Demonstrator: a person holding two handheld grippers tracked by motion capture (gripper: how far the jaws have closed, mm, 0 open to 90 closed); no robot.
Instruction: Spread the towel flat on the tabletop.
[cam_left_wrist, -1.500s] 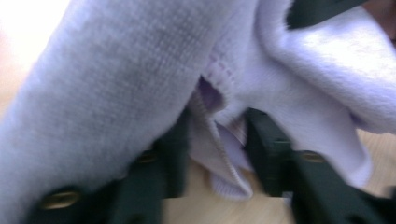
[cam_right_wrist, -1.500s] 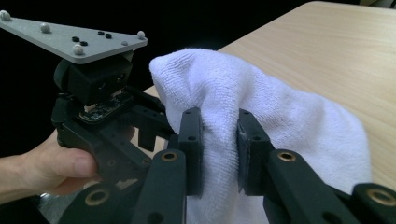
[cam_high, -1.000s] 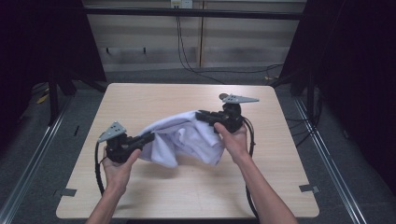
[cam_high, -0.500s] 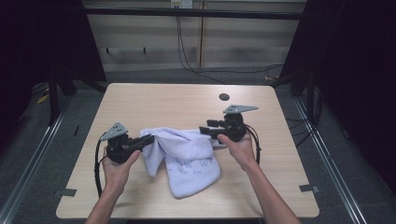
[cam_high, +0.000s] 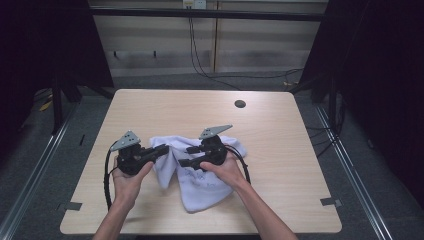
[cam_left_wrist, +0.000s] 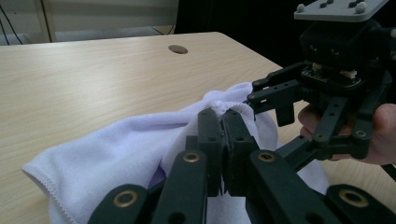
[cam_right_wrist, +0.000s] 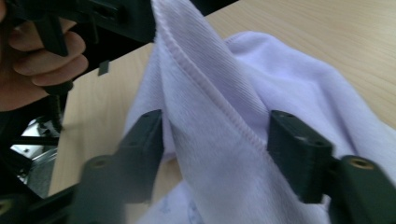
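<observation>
A pale lavender cloth (cam_high: 202, 187) lies crumpled on the wooden table (cam_high: 280, 130), one corner lifted. My left gripper (cam_high: 164, 149) is shut on the cloth's hemmed edge (cam_left_wrist: 223, 116) and holds it up off the table. My right gripper (cam_high: 186, 156) sits close beside it, facing it. Its jaws opened wide within the last second and have just closed a little. A hanging fold of the cloth (cam_right_wrist: 210, 98) runs between its pads (cam_right_wrist: 299, 149) without being pressed. In the left gripper view the right gripper (cam_left_wrist: 268, 121) stands just past the pinched hem.
A small round hole (cam_high: 240, 104) sits near the table's far edge. Tape marks (cam_high: 330, 201) lie by the front corners. Cables hang on the back wall, and dark curtains flank the table. The hand holding the left gripper (cam_right_wrist: 42, 56) is close to the right jaws.
The right gripper let go of the cloth, then moved left and down to the left gripper. The cloth sagged from a stretched span onto the table. The left gripper stayed put.
</observation>
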